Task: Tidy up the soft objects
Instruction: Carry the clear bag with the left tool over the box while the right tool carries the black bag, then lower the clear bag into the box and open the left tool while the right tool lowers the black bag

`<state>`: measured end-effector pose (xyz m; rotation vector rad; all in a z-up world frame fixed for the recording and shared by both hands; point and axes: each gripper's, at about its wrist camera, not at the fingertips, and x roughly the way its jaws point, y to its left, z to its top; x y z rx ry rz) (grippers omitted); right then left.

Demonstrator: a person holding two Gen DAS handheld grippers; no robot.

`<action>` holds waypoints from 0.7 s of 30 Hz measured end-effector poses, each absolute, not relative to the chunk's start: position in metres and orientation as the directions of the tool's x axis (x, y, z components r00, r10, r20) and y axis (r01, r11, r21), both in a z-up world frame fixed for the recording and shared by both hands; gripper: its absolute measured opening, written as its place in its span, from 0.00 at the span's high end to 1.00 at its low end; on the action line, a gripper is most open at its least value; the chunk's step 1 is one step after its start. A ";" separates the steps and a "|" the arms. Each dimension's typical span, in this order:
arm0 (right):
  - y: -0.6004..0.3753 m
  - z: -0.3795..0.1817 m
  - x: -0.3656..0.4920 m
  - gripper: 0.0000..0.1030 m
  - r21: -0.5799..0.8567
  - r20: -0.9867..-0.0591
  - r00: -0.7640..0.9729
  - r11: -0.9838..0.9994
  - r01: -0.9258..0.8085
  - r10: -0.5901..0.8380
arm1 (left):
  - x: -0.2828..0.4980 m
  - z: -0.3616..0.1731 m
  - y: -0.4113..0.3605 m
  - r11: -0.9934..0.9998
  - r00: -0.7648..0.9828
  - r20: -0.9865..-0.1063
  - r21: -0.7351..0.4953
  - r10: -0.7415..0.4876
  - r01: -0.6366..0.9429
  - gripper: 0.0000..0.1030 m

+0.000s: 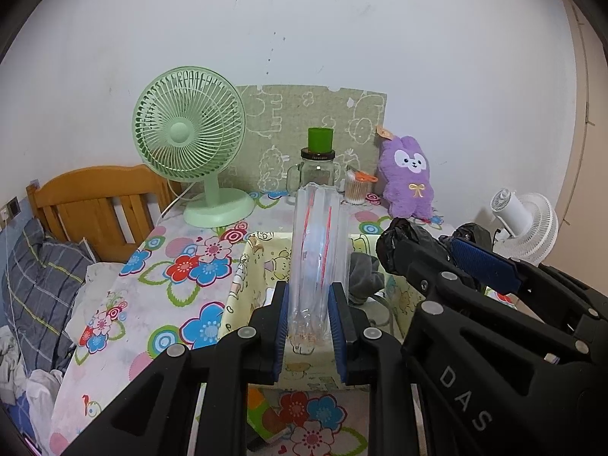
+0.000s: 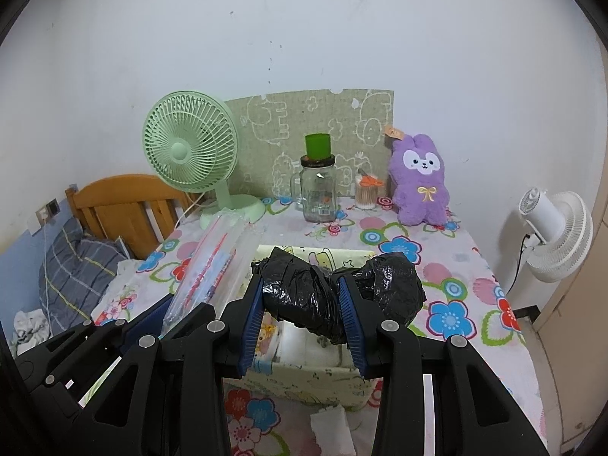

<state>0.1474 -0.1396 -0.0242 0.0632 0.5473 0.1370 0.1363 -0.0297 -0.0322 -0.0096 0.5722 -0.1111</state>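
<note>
Pinching a clear plastic bag (image 1: 318, 262) upright, left hand-held gripper (image 1: 313, 321); right hand-held gripper (image 2: 304, 304) clamping black bag (image 2: 304, 296)

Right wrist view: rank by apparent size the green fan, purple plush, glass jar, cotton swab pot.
1. Green fan
2. Purple plush
3. Glass jar
4. Cotton swab pot
All stand along the back of the table at a similar depth, so nearness barely skews the order.
</note>
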 end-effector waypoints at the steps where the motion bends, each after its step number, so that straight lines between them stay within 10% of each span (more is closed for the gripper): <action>1: -0.139 -0.025 0.150 0.59 0.097 -0.515 0.844 0.989 -0.113 0.147 | 0.138 -0.033 -0.029 0.994 0.834 -0.541 -0.040 -0.107 0.102 0.81; 21: -0.140 -0.046 0.203 0.58 0.125 -0.540 0.827 0.986 -0.107 0.158 | 0.190 -0.051 -0.032 0.996 0.806 -0.585 -0.039 -0.092 0.085 0.81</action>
